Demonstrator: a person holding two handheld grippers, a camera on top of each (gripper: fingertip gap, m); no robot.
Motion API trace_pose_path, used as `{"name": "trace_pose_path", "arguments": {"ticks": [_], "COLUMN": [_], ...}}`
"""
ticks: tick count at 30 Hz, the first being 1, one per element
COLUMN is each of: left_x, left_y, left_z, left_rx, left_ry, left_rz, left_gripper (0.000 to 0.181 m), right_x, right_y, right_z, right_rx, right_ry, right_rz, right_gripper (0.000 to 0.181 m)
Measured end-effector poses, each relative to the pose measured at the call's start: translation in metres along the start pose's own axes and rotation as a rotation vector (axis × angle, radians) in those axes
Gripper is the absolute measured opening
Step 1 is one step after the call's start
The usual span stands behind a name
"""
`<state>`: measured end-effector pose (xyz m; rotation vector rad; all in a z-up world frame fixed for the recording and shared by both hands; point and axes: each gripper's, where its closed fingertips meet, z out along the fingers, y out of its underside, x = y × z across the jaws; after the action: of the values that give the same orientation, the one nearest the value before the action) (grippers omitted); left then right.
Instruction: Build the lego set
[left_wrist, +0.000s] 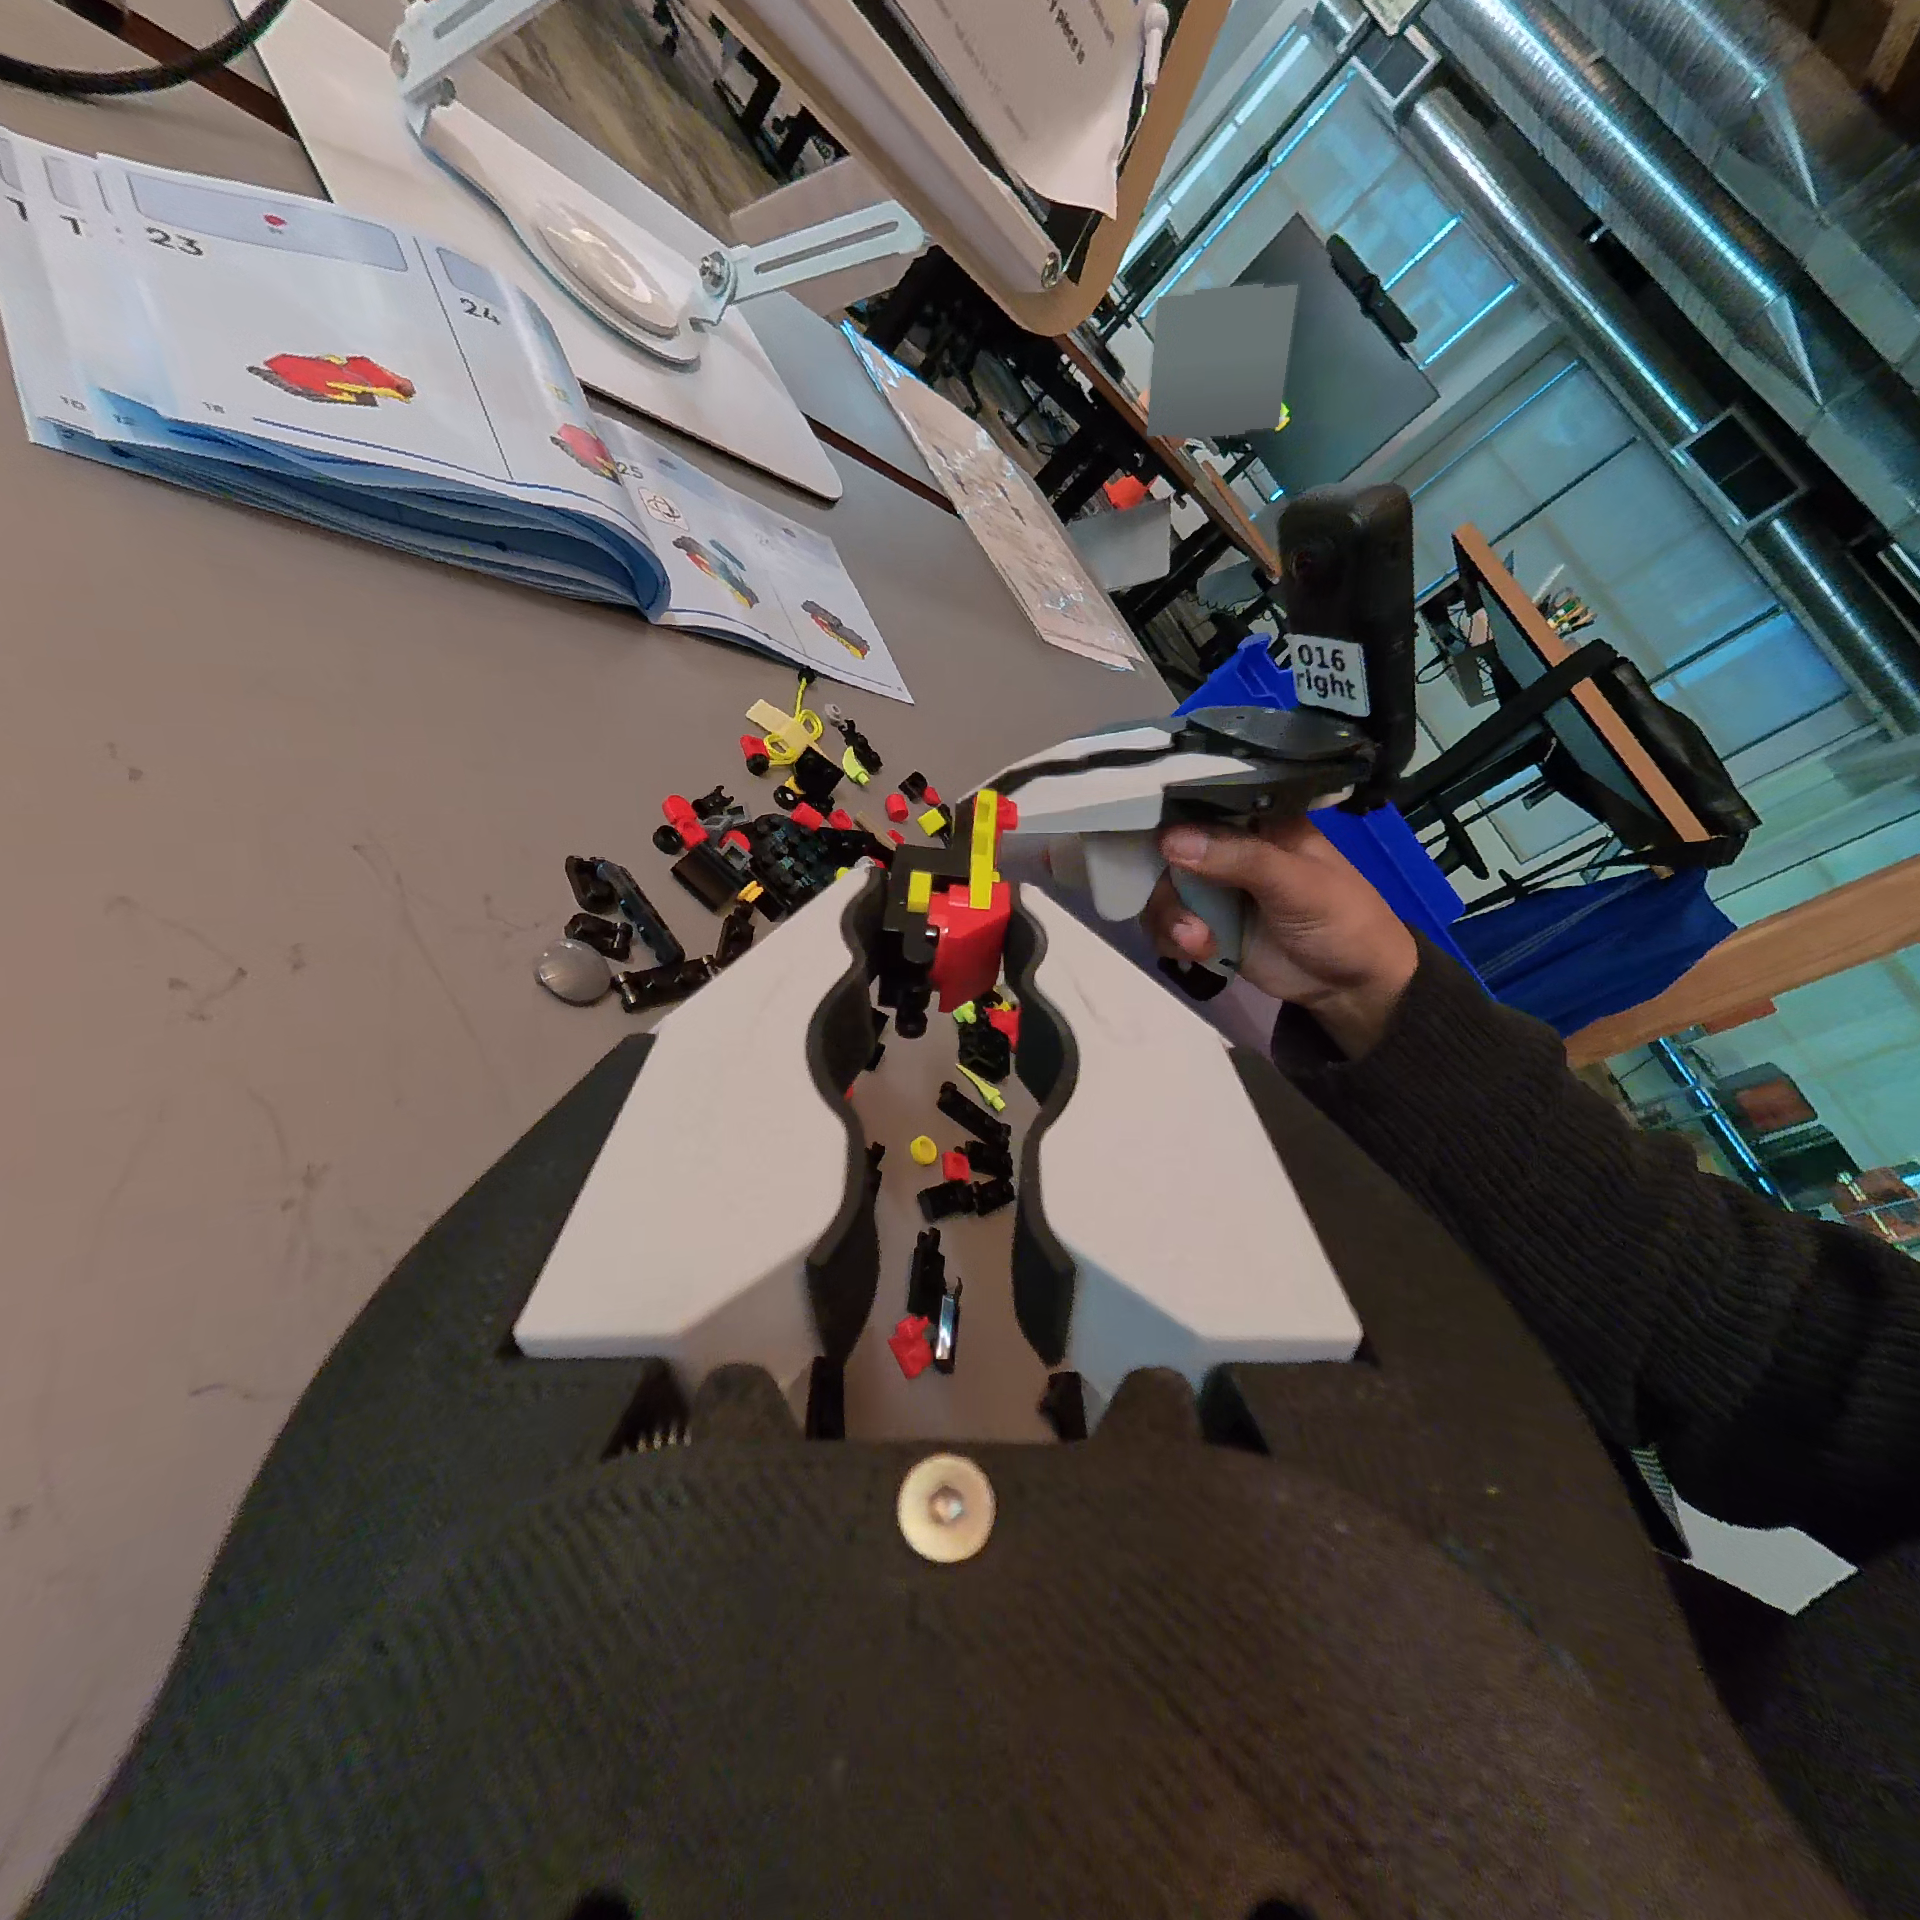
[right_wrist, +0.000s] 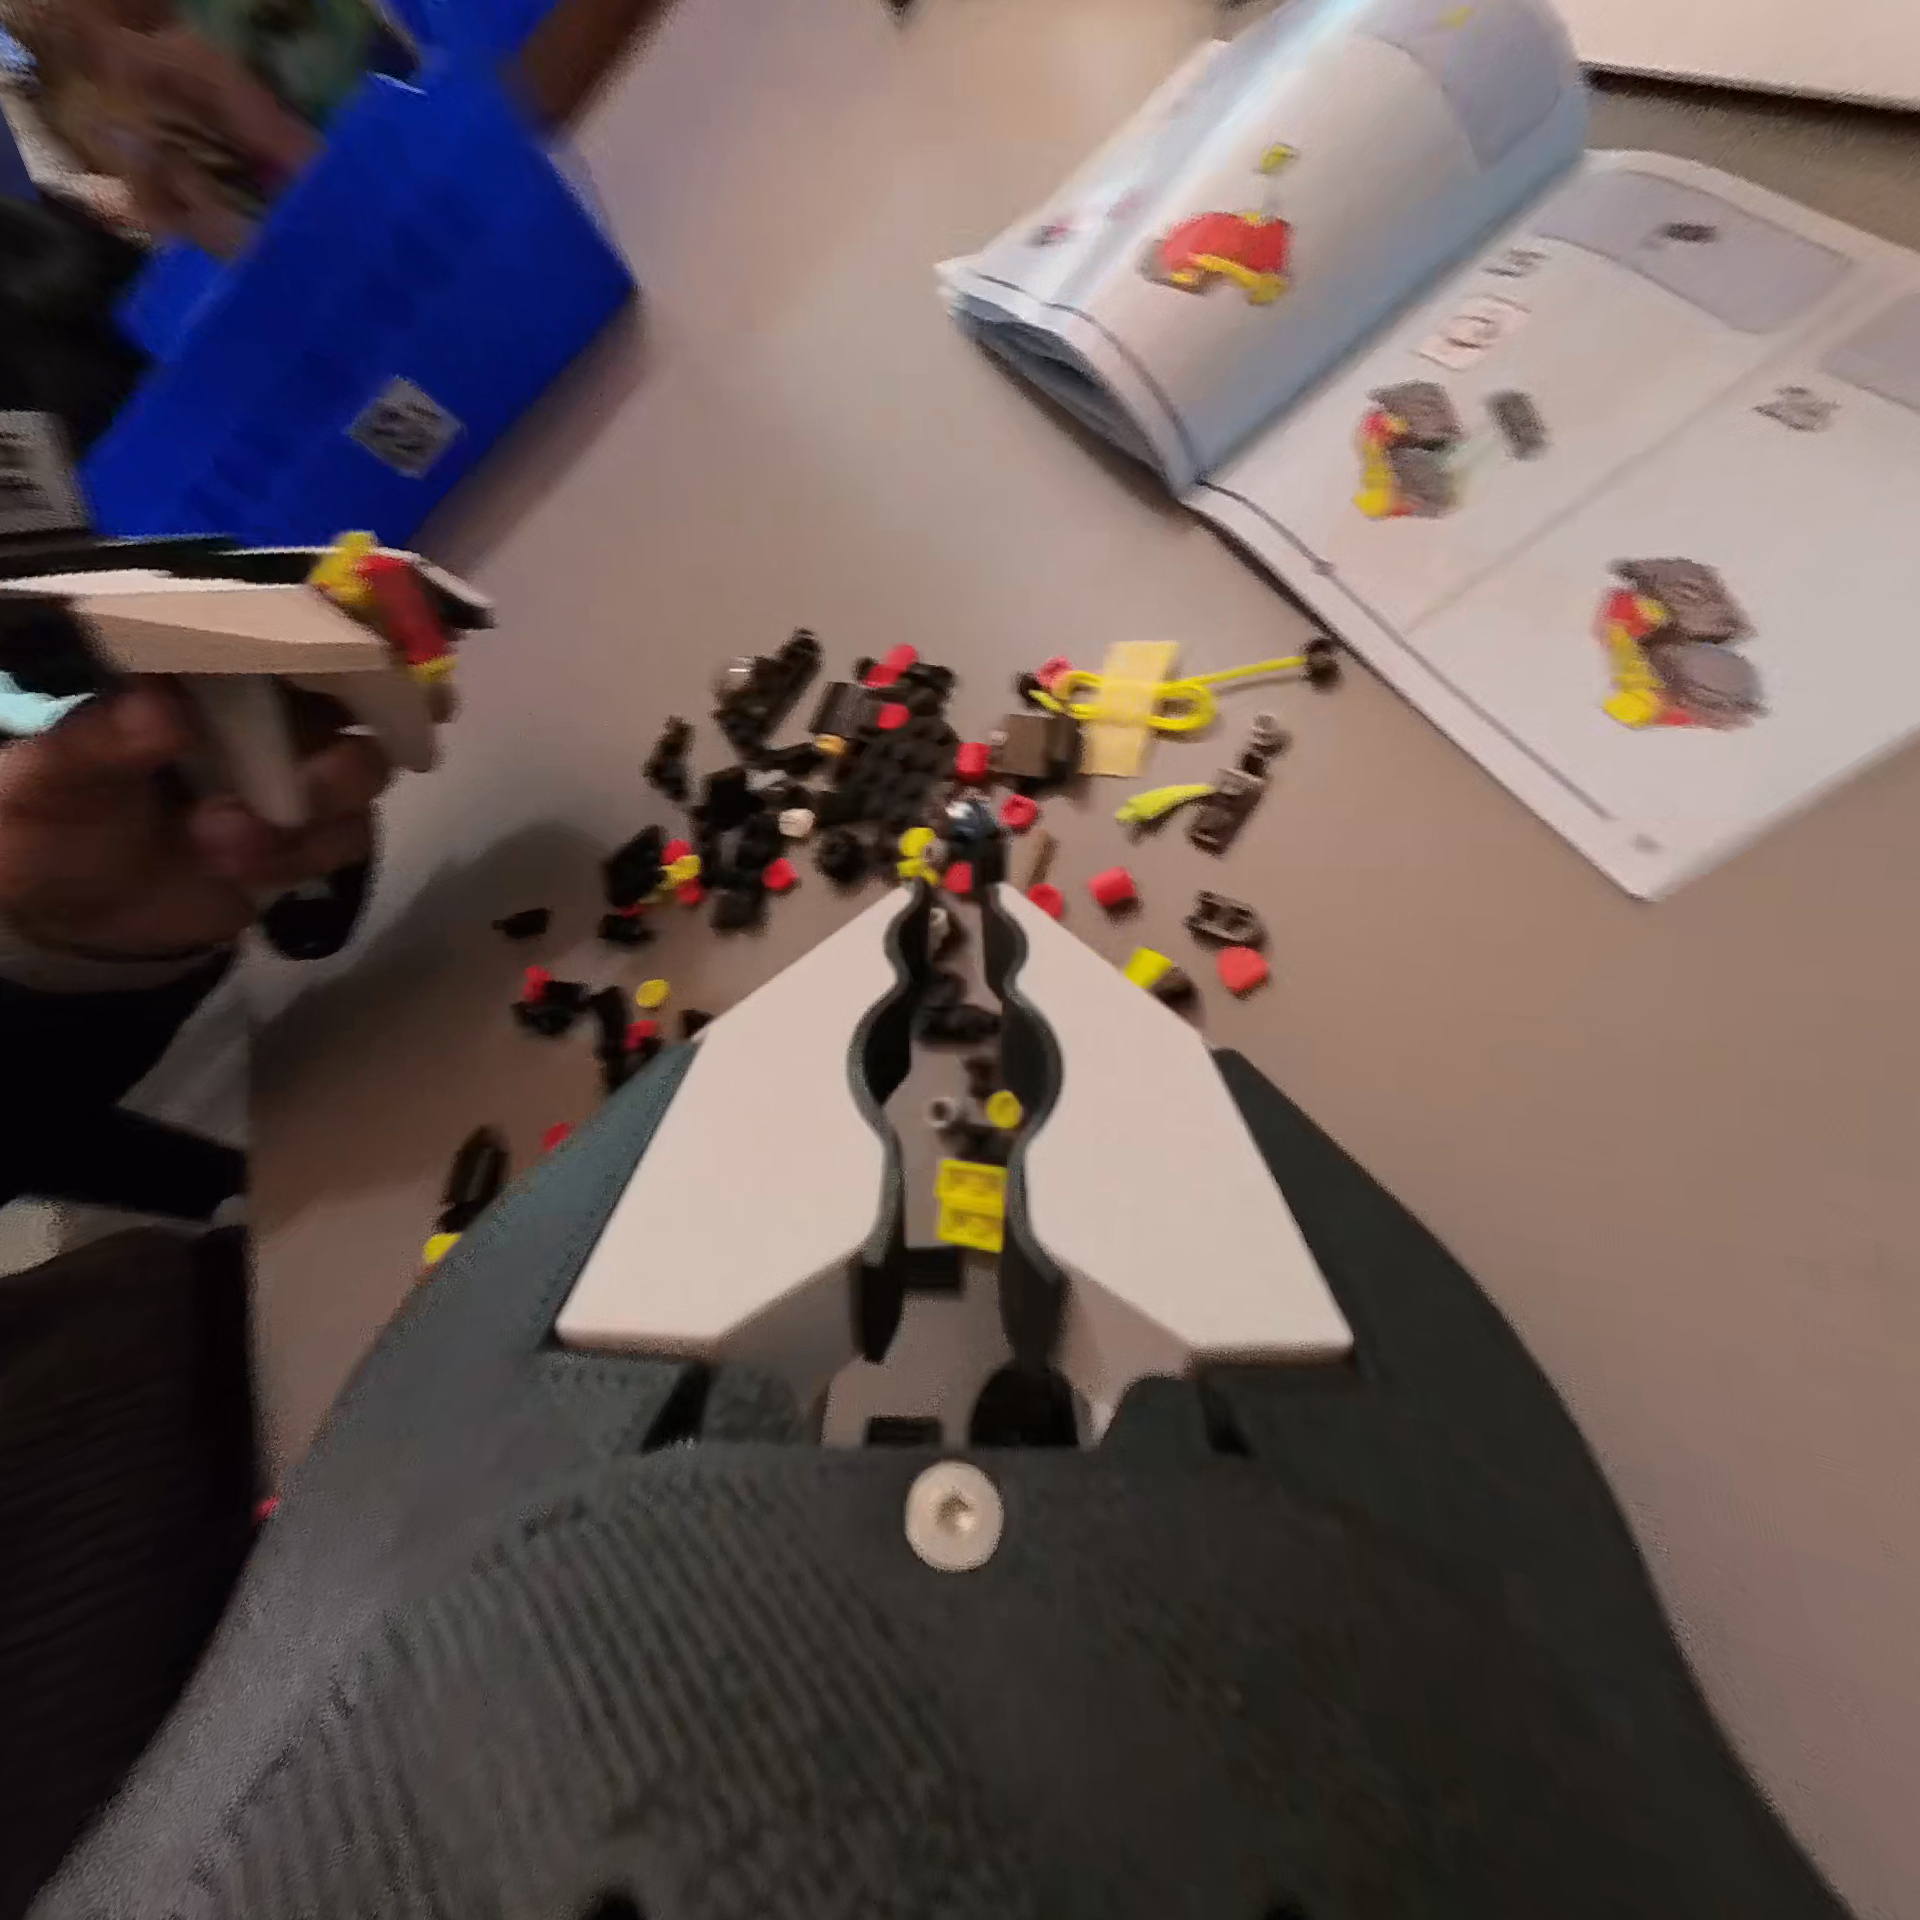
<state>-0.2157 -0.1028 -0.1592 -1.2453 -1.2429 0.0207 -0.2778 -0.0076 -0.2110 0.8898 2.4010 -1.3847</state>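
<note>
**Left gripper holds the half-built model up while the right hovers over the parts pile**

Here is the left gripper (left_wrist: 940, 914), jaws pinched on the part-built model (left_wrist: 961, 920), a red, black and yellow cluster held clear of the table (left_wrist: 260, 935). From the right wrist view the same gripper (right_wrist: 416, 623) comes in from the left, the model (right_wrist: 390, 603) at its tip, lifted well above the loose bricks. That looks deliberate: keeping the model aloft and steady leaves its faces open for the next piece to go on.

Now the right gripper (right_wrist: 951, 894). Its fingers stand narrow, only a slim gap at the tips, and the view is blurred, so I cannot tell whether a small piece sits between them. It points down at the pile of loose bricks (right_wrist: 862, 790), black, red and yellow bits scattered on the grey table, with a yellow plate (right_wrist: 971, 1205) lying beneath the fingers nearer the camera. In the left wrist view that right gripper (left_wrist: 987, 821) is just beside the model's yellow upright, close enough that touching cannot be ruled out.

The instruction booklet (left_wrist: 343, 395) lies open beyond the pile, pages turned toward the builder, handy for checking the step. A blue bin (right_wrist: 343, 332) sits at the far side, away from the work.

My read: the build is mid-way, plenty of pieces unplaced, and the next move calls for a careful pick from that crowded heap.
</note>
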Motion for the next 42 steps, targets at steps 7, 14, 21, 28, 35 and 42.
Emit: {"name": "trace_pose_path", "arguments": {"ticks": [7,14,21,28,35,42], "left_x": [0.000,-0.001,0.000,-0.001,-0.001,-0.001], "left_y": [0.001,0.001,0.002,0.002,0.002,0.002], "left_z": [0.000,0.000,0.000,0.000,0.000,0.001], "left_rx": [-0.004,-0.002,-0.004,-0.004,-0.004,-0.006], "left_ry": [0.012,0.015,0.020,0.019,0.021,0.022], "left_rz": [-0.027,-0.038,-0.048,-0.049,-0.052,-0.053], "left_gripper": [0.018,0.018,0.019,0.019,0.019,0.018], "right_x": [-0.001,0.005,0.029,0.021,0.034,0.033], "right_y": [0.018,-0.009,0.002,0.015,0.018,0.015], "right_z": [0.011,-0.008,-0.018,-0.005,-0.010,-0.002], "right_rx": [-0.114,0.015,-0.019,-0.115,-0.141,-0.144], "right_ry": [0.021,0.093,0.159,0.162,0.237,0.268], "right_rz": [-0.062,-0.147,-0.095,-0.190,-0.201,-0.247], "right_gripper": [0.003,0.000,0.000,0.000,0.000,0.008]}}
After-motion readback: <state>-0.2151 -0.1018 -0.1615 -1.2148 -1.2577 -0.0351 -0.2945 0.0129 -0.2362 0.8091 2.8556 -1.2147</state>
